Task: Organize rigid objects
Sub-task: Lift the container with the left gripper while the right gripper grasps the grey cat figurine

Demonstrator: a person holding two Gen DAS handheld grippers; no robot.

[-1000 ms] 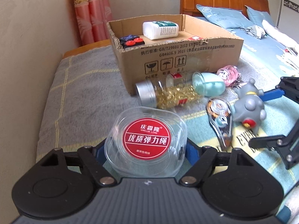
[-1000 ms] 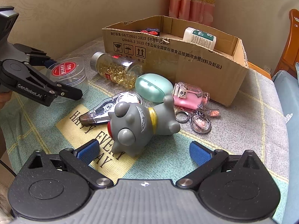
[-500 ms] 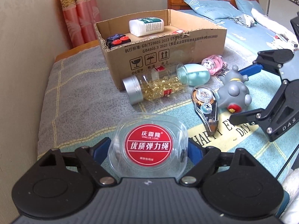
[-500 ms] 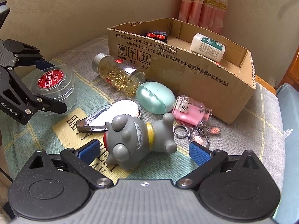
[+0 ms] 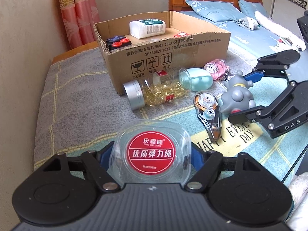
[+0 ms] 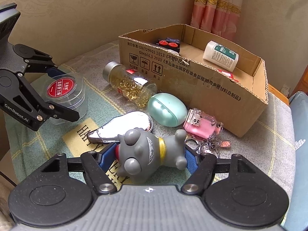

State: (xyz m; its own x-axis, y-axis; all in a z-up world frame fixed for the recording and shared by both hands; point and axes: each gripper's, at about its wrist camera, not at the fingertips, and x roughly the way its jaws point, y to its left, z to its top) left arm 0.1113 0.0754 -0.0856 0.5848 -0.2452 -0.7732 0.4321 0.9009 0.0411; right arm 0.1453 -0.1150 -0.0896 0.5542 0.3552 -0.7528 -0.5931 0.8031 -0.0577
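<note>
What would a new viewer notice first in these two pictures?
First, the clear round container with the red label between the blue pads of the left tongs, low in the left wrist view. Next, the grey toy figure lying on its side between the right tongs, whose jaws have just been closing on it. Behind stands the open cardboard box, a white bottle lying inside.

We see our left gripper clamped on the clear round box, jaws just closing; far behind stands the cardboard box, and right, our right gripper pinches the grey toy.
</note>
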